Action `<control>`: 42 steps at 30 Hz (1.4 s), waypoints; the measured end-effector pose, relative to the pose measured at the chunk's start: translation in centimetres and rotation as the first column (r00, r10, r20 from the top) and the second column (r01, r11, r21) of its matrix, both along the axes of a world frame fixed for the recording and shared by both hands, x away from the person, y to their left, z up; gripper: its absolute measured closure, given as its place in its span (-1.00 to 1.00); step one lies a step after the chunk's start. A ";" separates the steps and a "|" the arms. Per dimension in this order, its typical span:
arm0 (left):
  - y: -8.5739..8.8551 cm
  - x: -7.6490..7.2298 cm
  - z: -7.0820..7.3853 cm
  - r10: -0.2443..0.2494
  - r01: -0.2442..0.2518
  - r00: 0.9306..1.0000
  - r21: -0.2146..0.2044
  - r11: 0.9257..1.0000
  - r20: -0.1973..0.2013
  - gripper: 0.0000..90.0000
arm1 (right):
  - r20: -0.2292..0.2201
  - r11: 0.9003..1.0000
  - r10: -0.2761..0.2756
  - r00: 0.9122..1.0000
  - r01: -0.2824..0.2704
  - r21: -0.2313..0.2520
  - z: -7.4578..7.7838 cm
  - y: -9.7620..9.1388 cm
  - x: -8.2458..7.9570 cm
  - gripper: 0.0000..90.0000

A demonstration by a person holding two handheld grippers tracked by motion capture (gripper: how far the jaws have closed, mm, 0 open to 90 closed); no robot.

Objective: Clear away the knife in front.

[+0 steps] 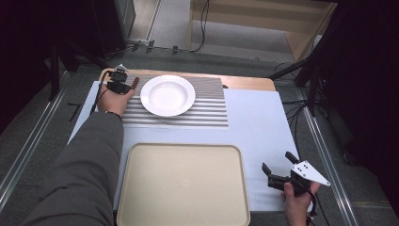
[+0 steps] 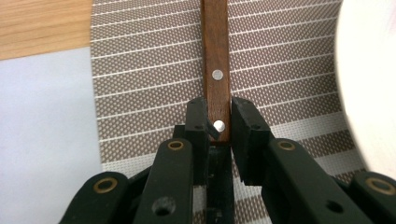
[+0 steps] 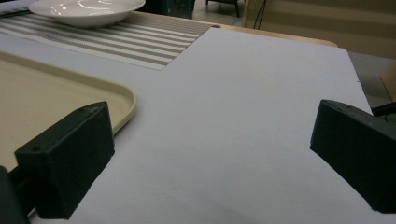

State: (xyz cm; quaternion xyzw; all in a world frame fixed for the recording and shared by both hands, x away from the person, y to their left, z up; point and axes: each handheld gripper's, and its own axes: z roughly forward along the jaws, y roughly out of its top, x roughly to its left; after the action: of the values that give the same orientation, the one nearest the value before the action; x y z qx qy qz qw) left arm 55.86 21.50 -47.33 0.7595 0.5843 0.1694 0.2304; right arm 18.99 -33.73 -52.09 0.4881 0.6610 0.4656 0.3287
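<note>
A brown wooden handle [image 2: 217,56] with two metal rivets lies on the striped placemat [image 2: 149,84], left of the white plate [image 1: 167,95]. My left gripper [image 2: 218,116] is shut on the near end of this handle, one jaw pressed to each side. In the high view the left gripper [image 1: 123,87] sits at the mat's far left corner, with the handle [image 1: 135,83] poking out beyond it. My right gripper [image 1: 277,161] hovers open over the white table sheet at the near right; its jaws [image 3: 215,158] stand wide apart with nothing between them.
A large beige tray [image 1: 183,188] lies at the near middle, its rounded corner [image 3: 126,100] just left of the right gripper. The plate [image 3: 84,11] stands far off on the mat. A bare white sheet [image 1: 263,127] stretches between the mat and the right gripper.
</note>
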 end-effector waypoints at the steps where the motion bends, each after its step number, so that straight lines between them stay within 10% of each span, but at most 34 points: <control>1: 0.1 -0.1 0.2 -0.005 0.005 1.000 0.001 1.000 -0.002 0.71 | 0.001 1.000 0.001 1.000 -0.001 -0.001 0.0 0.0 0.0 -1.00; 42: 0.2 -10.6 5.4 -0.134 0.142 0.988 -0.117 0.983 0.078 0.71 | -0.008 1.000 0.007 1.000 -0.007 0.000 0.0 0.0 0.1 -1.00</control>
State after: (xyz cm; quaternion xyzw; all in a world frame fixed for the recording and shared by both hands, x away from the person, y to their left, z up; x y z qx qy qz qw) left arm 45.24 21.67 -41.90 0.7763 0.5311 0.1435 0.3077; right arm 19.14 -33.73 -52.08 0.4875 0.6642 0.4647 0.3245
